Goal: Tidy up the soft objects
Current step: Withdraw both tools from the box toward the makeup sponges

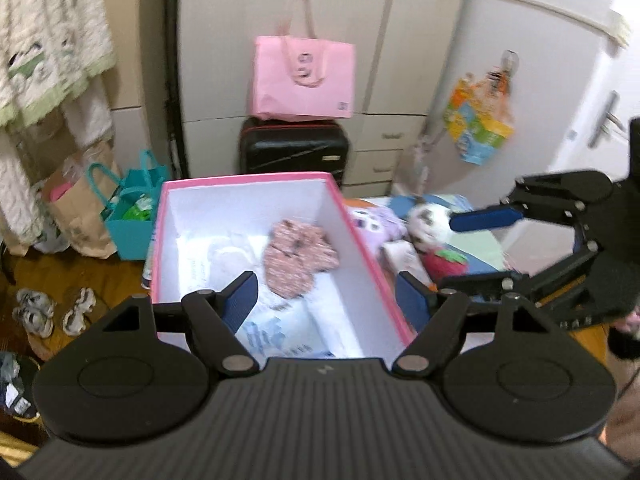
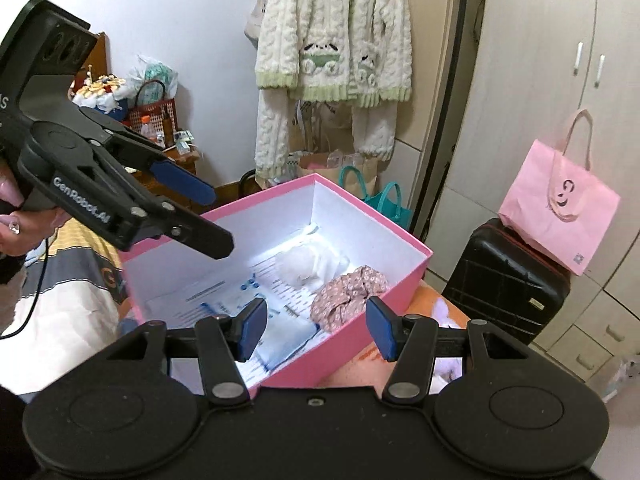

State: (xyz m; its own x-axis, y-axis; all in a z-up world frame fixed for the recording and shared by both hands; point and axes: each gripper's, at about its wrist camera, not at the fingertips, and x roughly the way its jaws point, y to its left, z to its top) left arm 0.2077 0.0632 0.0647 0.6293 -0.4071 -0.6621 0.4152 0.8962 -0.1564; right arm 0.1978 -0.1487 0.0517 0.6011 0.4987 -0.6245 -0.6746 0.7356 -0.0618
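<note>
A pink box [image 1: 248, 178] [image 2: 260, 194] with white walls stands open. Inside lie a pink floral cloth [image 1: 298, 258] [image 2: 348, 292], a white soft cloth [image 1: 232, 256] [image 2: 304, 264] and printed sheets. My left gripper [image 1: 328, 296] [image 2: 216, 220] hovers over the box's near end, open and empty. My right gripper [image 2: 316, 320] [image 1: 450, 254] is also open and empty, above the box's right side. Right of the box lie a purple plush [image 1: 376, 224], a white spotted plush [image 1: 428, 220] and a red plush [image 1: 444, 262].
A pink bag [image 1: 304, 80] rests on a black suitcase [image 1: 294, 148] against the wardrobe behind the box. A teal bag [image 1: 136, 208] and paper bags stand at left, with shoes [image 1: 36, 308] on the floor. A fluffy white robe [image 2: 332, 52] hangs on the wall.
</note>
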